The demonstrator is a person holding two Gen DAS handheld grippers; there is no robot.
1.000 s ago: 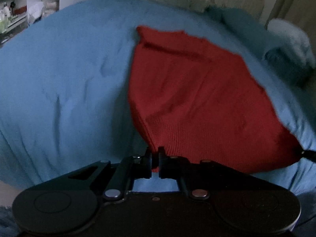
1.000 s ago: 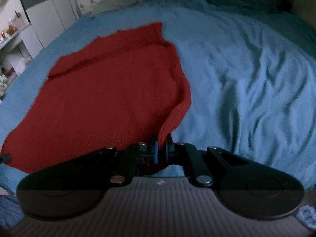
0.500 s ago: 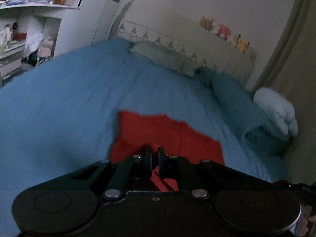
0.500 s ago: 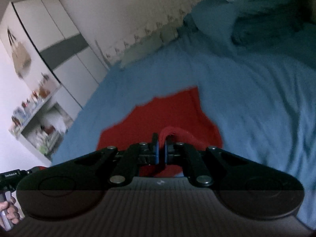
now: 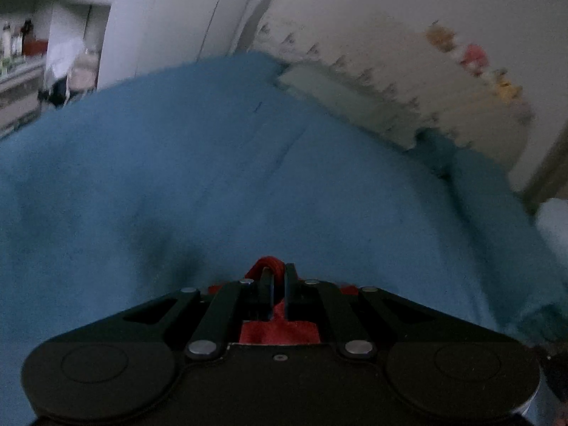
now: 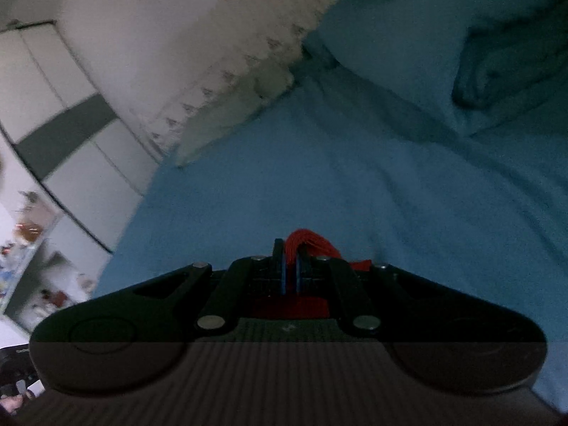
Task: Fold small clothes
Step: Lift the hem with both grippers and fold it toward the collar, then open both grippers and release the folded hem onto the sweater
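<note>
The red knitted garment (image 5: 269,264) shows only as a bunched edge between the fingers of my left gripper (image 5: 278,277), which is shut on it. In the right wrist view my right gripper (image 6: 291,262) is shut on another bunched edge of the red garment (image 6: 309,241). Most of the garment is hidden below both grippers. Both are lifted above the blue bedspread (image 5: 213,177) and face the head of the bed.
A pale pillow (image 5: 340,103) and a patterned headboard (image 5: 408,71) lie at the bed's far end. Blue pillows and folded bedding (image 6: 497,71) sit at the right. White wardrobes (image 6: 53,106) and cluttered shelves (image 5: 21,46) stand left of the bed.
Both grippers have lifted their held edges of the red garment and carried them toward the head of the bed. The flat red cloth has dropped out of view beneath them.
</note>
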